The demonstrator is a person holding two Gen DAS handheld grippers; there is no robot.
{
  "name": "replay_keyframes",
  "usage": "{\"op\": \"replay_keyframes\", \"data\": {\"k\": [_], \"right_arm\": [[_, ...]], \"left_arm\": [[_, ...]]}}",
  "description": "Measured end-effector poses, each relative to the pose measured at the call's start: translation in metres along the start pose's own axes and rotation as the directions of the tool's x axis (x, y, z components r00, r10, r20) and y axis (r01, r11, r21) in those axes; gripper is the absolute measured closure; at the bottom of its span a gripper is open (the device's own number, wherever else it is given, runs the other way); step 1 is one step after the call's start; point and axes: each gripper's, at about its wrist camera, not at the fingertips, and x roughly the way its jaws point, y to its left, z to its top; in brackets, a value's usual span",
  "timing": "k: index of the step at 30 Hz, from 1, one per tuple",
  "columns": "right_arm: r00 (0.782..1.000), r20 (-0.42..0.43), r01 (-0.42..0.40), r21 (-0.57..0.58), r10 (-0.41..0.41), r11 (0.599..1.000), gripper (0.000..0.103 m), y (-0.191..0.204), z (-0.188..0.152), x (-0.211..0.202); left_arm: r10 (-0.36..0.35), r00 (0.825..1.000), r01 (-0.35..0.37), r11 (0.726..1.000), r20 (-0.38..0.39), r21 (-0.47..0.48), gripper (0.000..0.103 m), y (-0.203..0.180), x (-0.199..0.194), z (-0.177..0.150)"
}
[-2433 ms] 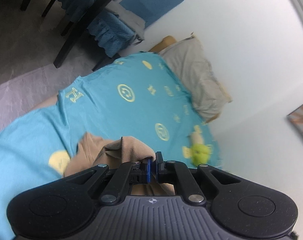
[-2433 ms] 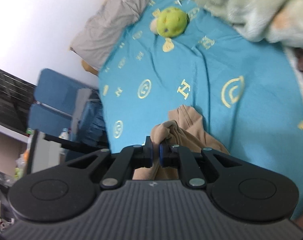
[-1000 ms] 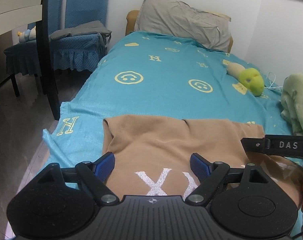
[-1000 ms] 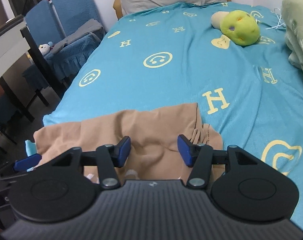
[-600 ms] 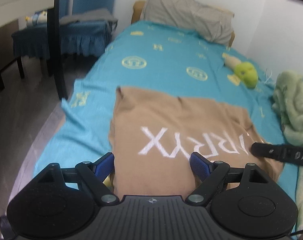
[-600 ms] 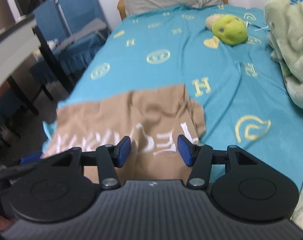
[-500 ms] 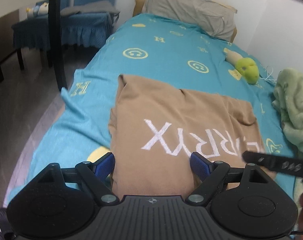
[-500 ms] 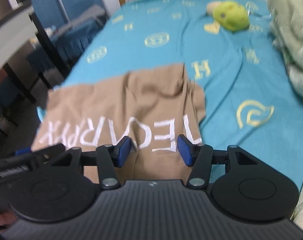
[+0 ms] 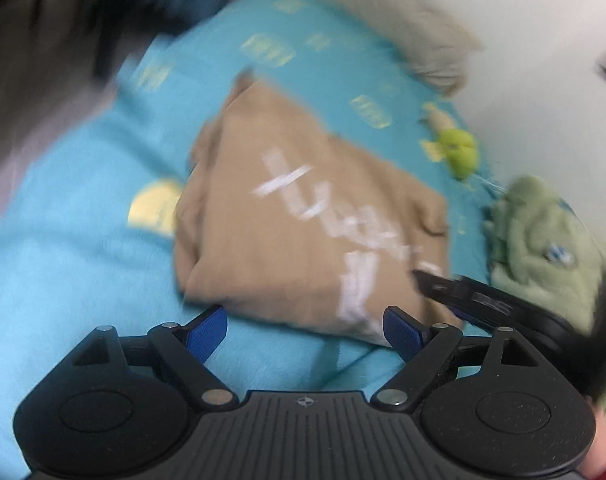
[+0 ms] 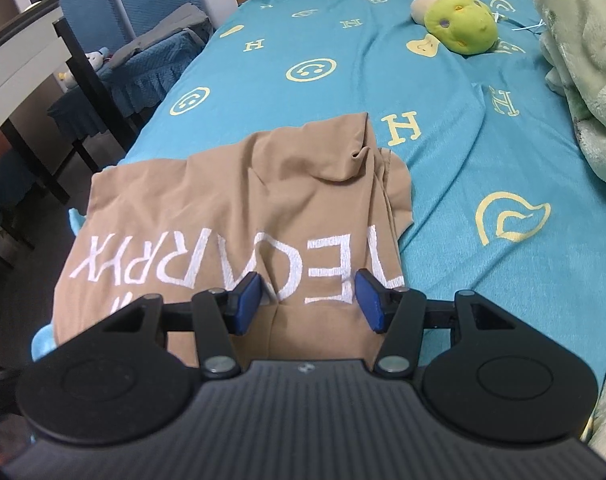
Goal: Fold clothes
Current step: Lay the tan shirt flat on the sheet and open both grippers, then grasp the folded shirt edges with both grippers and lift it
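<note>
The bed (image 10: 443,128), covered with a turquoise sheet printed with yellow smileys and letters, fills most of both views. On its near end lies the tan garment (image 10: 231,216), spread out with large white letters facing up. Its right edge is bunched into loose folds, and its left edge reaches the side of the bed. A pale green blanket (image 10: 579,64) is heaped at the right, and a green plush toy (image 10: 461,22) lies further up the sheet, well apart from the garment. The right gripper (image 10: 307,300) hovers over the near part of the garment with its fingers apart and no cloth pinched between them. The left gripper (image 9: 305,330), seen in a blurred picture, has its fingers spread wide and empty, just before the garment's near edge. I judge that the garment is laid flat and the first fold is about to begin. The next move probably calls for each gripper to take one edge or corner, close on a single layer, and carry it across evenly.
</note>
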Motion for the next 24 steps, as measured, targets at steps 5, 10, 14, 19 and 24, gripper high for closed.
{"op": "replay_keyframes", "data": {"k": [5, 10, 14, 19, 24], "right_arm": [[1.0, -0.001, 0.003, 0.003, -0.003, 1.0, 0.048, 0.0, 0.0, 0.001], [1.0, -0.003, 0.005, 0.01, -0.005, 1.0, 0.048, 0.0, 0.001, 0.002], [1.0, -0.001, 0.006, 0.016, -0.006, 1.0, 0.048, 0.0, 0.001, 0.001], [1.0, -0.002, 0.002, 0.035, -0.002, 0.999, 0.048, -0.002, 0.001, 0.001], [1.0, -0.003, 0.006, 0.034, -0.006, 0.999, 0.048, -0.001, 0.002, 0.002]], "left_arm": [[-0.115, 0.993, 0.118, 0.969, 0.025, -0.217, 0.014, 0.029, 0.012, 0.011], [-0.174, 0.976, 0.211, 0.906, 0.133, -0.366, 0.016, 0.05, 0.015, 0.018], [-0.249, 0.944, 0.312, 0.887, 0.217, -0.34, 0.017, 0.048, 0.004, 0.021], [-0.266, 0.934, 0.336, 0.882, 0.239, -0.33, 0.022, 0.044, 0.003, 0.017], [-0.197, 0.968, 0.244, 0.888, 0.155, -0.391, 0.041, 0.052, 0.026, 0.017]]}}
